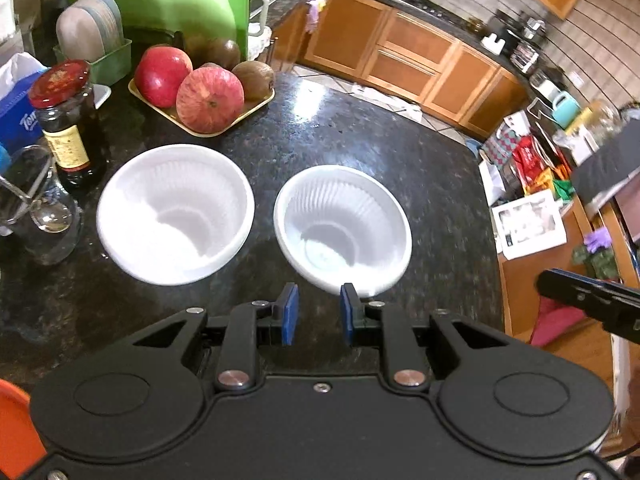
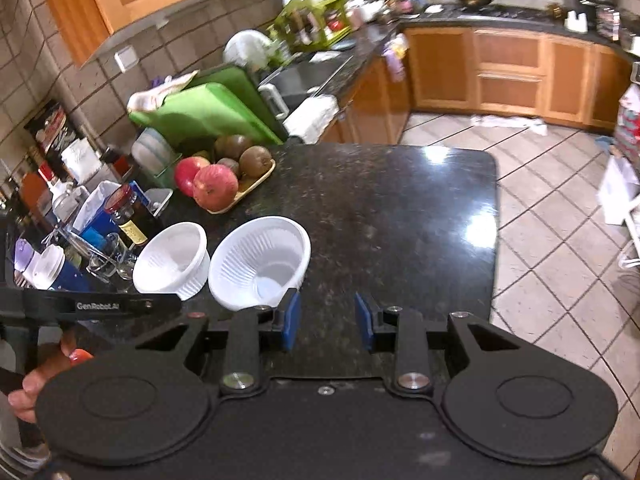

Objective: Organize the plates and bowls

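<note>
Two white ribbed plastic bowls stand side by side on the dark granite counter. In the left wrist view the left bowl point(image 1: 176, 214) is ahead to the left and the right bowl point(image 1: 342, 230) lies just beyond my left gripper point(image 1: 319, 312), which is open and empty, its right pad at that bowl's near rim. In the right wrist view the left bowl point(image 2: 172, 258) and right bowl point(image 2: 260, 264) sit left of my right gripper point(image 2: 327, 322), which is open and empty above the counter, its left pad close to the right bowl.
A yellow tray of apples and kiwis point(image 1: 200, 84) sits behind the bowls. A dark sauce jar point(image 1: 66, 120) and a glass with a spoon point(image 1: 36, 216) stand at left. A green dish rack point(image 1: 96, 40) is at the back. The counter point(image 2: 380, 220) ends at right above tiled floor.
</note>
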The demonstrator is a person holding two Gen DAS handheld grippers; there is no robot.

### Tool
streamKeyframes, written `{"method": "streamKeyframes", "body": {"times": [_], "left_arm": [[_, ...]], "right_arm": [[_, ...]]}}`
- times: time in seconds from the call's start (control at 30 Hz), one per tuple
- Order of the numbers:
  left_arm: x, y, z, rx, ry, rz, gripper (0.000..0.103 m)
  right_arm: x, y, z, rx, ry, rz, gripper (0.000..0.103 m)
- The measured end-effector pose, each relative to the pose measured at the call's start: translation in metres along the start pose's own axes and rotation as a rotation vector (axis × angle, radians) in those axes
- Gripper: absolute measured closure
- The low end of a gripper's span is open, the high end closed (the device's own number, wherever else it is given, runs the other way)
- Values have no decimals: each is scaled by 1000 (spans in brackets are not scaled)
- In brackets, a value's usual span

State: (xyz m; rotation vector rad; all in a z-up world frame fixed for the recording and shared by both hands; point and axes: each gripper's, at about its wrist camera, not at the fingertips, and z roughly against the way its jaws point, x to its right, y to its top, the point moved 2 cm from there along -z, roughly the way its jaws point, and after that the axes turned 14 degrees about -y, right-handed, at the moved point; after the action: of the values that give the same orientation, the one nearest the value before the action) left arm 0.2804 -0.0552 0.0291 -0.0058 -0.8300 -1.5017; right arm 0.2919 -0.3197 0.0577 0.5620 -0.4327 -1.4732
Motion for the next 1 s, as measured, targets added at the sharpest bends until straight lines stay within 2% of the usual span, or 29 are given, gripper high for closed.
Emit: {"method": "streamKeyframes", "body": {"times": [0.17, 0.37, 0.73, 0.83, 1.0], "left_arm": [[3, 10, -24, -3, 19, 31, 75], [3, 16, -38, -4, 55, 43, 75], [-9, 19, -48, 6, 87, 88, 75], [-11, 21, -51, 6, 83, 96, 75], [-12, 25, -59, 6, 75, 93, 75]], "right_arm": [[-11, 24, -39, -43, 40, 43, 70], [-25, 42, -85, -85, 38, 94, 70], [-39, 45, -122, -125, 69, 143, 70], [-43, 44, -128, -125, 64, 161, 72], [-50, 39, -135, -140, 46, 185, 84]]}}
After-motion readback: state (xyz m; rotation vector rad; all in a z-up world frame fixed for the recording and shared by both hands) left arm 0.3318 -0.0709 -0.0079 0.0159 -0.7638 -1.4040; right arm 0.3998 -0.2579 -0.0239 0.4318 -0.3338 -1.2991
